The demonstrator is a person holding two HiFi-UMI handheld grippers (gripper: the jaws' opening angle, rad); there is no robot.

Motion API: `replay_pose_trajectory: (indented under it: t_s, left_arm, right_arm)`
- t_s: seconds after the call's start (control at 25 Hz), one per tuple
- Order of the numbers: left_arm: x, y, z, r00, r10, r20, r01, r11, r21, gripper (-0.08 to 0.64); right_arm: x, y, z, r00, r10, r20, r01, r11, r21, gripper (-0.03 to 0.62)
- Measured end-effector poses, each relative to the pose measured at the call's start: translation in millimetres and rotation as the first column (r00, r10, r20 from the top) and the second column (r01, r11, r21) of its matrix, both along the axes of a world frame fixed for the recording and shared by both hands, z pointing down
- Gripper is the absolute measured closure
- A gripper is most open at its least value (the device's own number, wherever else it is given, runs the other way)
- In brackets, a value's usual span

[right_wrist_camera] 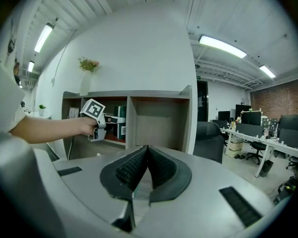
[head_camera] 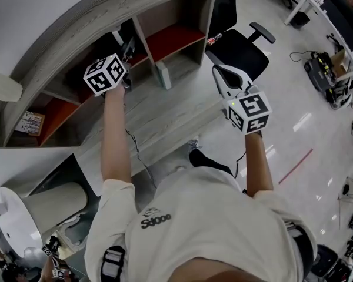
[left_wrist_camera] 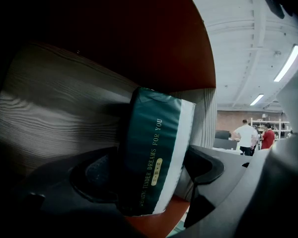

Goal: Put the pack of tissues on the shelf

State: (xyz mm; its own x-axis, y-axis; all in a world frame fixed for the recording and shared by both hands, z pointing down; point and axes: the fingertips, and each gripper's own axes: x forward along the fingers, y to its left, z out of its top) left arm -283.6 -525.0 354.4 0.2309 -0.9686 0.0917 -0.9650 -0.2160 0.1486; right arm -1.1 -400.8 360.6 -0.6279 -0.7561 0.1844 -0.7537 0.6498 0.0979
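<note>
White wall runs behind a grey wooden shelf [head_camera: 100, 13] with red boards inside. Far on the left, a small box [head_camera: 30, 123] lies in one of its holes. Next comes the left gripper [left_wrist_camera: 151, 163], held out flat on a bare arm and poked into a hole of the shelf. Its jaws are wide apart. The pack of tissues [left_wrist_camera: 156, 133], dark green with a white stripe, stands upright between them on a red board [left_wrist_camera: 159, 224], with wood behind it. The jaws sit just beside the pack and do not seem to squeeze it. A bit to the right, a pale thin thing [head_camera: 163, 75] stands on the grey top [head_camera: 165, 116] under the shelf. Further right, the right gripper [right_wrist_camera: 148, 152] hangs in the air away from the shelf, its jaws pressed together with nothing in them. Past it is a black chair [head_camera: 241, 51] on a shiny floor [head_camera: 306, 98].
</note>
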Motion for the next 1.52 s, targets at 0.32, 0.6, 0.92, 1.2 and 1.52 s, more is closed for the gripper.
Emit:
replay_pose_trajectory:
  t_s: [0.32,0.6,0.92,1.2,1.52]
  left_arm:
    - [2.0,26.9,-5.5,1.000,0.026,-0.017,-0.025,0.998,0.053,0.100]
    - [-17.5,89.4,-10.0,0.999,-0.029,0.043,0.028,0.999,0.041,0.101]
    - [-21.8,201.0,-3.6,0.976,-0.045,0.212,0.041,0.999,0.021,0.318]
    - [-34.3,276.5,-1.3,0.978,-0.059,0.202,0.056,0.998,0.021,0.513]
    - [-24.0,337.3,-20.4,0.939,-0.049,0.339,0.029,0.998,0.063,0.541]
  right_arm:
    - [-1.8,6.5,-5.3,1.000,-0.024,-0.011,0.025,1.000,0.006,0.588]
    - [-16.2,38.1,-23.4,0.998,-0.067,0.012,0.066,0.997,0.037,0.588]
    - [-53.5,92.1,-40.6,0.991,-0.133,0.010,0.132,0.988,0.086,0.588]
    - [-84.6,127.0,-49.2,0.985,-0.171,0.009,0.169,0.979,0.117,0.588]
    - [-111.0,159.0,-62.2,0.978,-0.209,-0.014,0.208,0.964,0.167,0.588]
